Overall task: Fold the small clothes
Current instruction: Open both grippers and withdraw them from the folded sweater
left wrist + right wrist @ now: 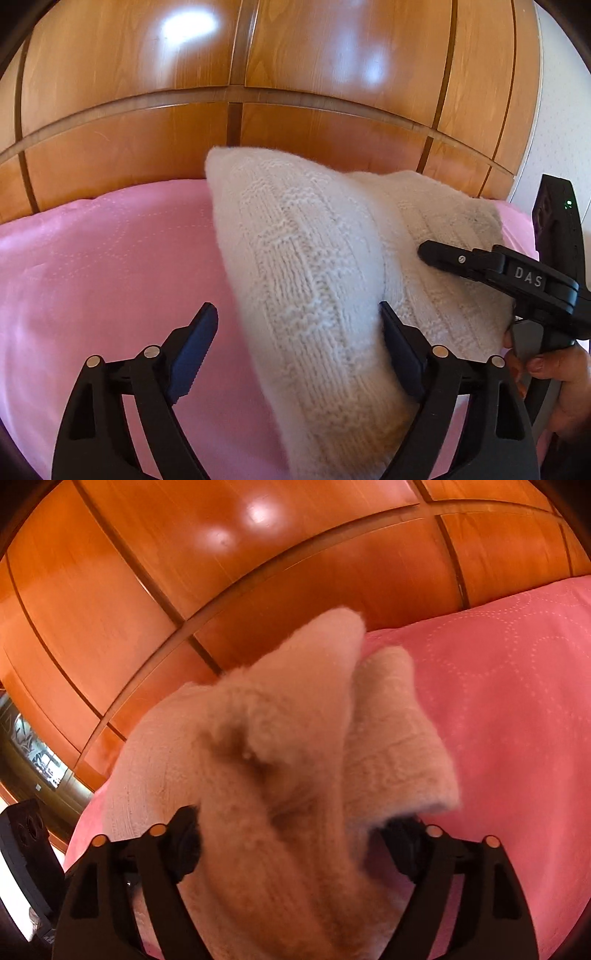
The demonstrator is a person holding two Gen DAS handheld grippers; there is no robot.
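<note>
A cream knitted garment [306, 258] lies bunched on the pink bedspread [110, 266]. My left gripper [299, 332] is open; a fold of the knit lies between its fingers and rests against the right finger [400, 350]. My right gripper [430, 254] comes in from the right and presses into the knit. In the right wrist view the garment [280, 746] fills the gap of the right gripper [291, 842]. Its fingers stand wide apart with knit draped over them, and the fingertips are hidden.
A glossy wooden headboard [236, 122] rises right behind the bed. The pink bedspread [498, 709] stretches to the right in the right wrist view. A hand [554, 380] holds the right gripper's handle. A white wall [554, 110] is at the far right.
</note>
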